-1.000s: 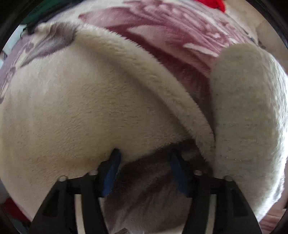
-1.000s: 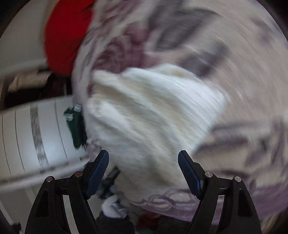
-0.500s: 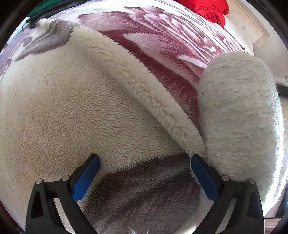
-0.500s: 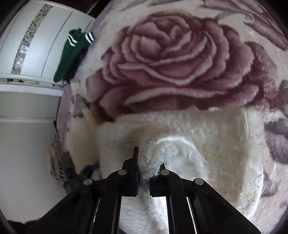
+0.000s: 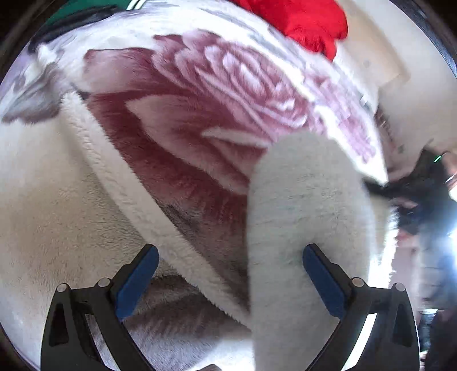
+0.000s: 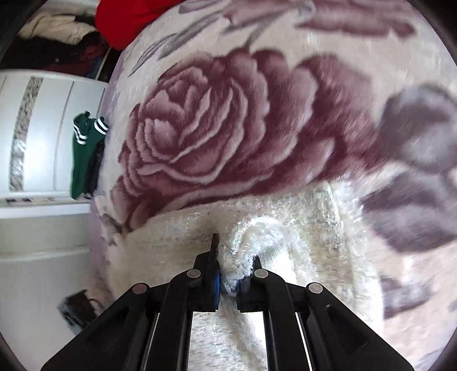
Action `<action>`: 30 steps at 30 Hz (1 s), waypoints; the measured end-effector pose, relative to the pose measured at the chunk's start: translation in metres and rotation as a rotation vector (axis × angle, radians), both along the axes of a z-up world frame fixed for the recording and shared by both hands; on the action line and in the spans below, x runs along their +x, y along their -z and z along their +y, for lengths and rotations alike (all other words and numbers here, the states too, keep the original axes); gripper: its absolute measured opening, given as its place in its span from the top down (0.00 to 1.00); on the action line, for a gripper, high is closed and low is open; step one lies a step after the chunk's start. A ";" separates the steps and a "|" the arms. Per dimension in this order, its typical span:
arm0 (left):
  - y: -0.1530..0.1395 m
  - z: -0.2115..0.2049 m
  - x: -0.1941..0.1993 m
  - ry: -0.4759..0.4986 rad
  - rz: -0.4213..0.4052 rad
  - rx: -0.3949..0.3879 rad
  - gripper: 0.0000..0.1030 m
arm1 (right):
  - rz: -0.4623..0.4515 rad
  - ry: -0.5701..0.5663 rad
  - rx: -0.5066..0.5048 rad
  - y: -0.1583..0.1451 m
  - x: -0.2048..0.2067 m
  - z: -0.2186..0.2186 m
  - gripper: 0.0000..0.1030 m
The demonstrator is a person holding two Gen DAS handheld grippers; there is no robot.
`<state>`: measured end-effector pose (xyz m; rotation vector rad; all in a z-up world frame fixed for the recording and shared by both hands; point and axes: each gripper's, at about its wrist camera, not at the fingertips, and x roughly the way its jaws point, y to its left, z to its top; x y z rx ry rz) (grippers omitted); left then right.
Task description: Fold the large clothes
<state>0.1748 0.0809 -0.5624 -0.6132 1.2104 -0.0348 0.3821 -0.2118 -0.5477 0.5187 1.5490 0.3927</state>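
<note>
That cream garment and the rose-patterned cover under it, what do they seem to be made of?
The cream garment looks like fluffy sherpa-style fleece: curly, matted pile, thick rolled edges, a tuft pinched in the right gripper. The rose-patterned cover looks like plush, short-pile blanket fabric, probably synthetic: fine brushed fibres blur the outlines of its printed petals. Neither fibre can be confirmed by sight.

Fleece sleeve (image 5: 308, 217) between fingers (image 5: 137, 274) — obstacle

A rose-patterned blanket (image 6: 228, 128) covers the bed. At its far edge lies a red garment (image 5: 302, 20). A green garment with white stripes (image 6: 84, 151) hangs at the blanket's side against a white panelled cabinet (image 6: 42, 128). Dark clothes (image 6: 57, 51) are piled beyond the cabinet.
</note>
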 end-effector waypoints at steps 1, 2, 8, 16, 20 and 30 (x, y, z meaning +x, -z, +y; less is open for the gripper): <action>0.003 -0.001 0.001 -0.010 0.008 0.002 0.00 | 0.034 0.000 0.054 0.005 -0.001 0.000 0.88; 0.004 0.002 -0.001 -0.023 0.008 -0.008 0.00 | 0.065 -0.003 0.082 0.009 -0.002 -0.001 0.82; 0.003 0.006 -0.003 -0.025 0.009 0.005 0.00 | 0.187 -0.100 0.194 0.019 -0.048 -0.007 0.40; -0.003 0.006 0.014 0.015 -0.003 -0.003 0.00 | 0.063 0.032 0.169 -0.032 -0.084 -0.031 0.95; -0.022 -0.003 0.015 0.051 -0.019 0.038 0.00 | 0.007 -0.071 -0.004 -0.031 -0.083 -0.024 0.95; -0.009 -0.054 0.011 0.203 -0.010 0.078 0.00 | 0.025 -0.159 -0.106 0.028 -0.091 0.006 0.94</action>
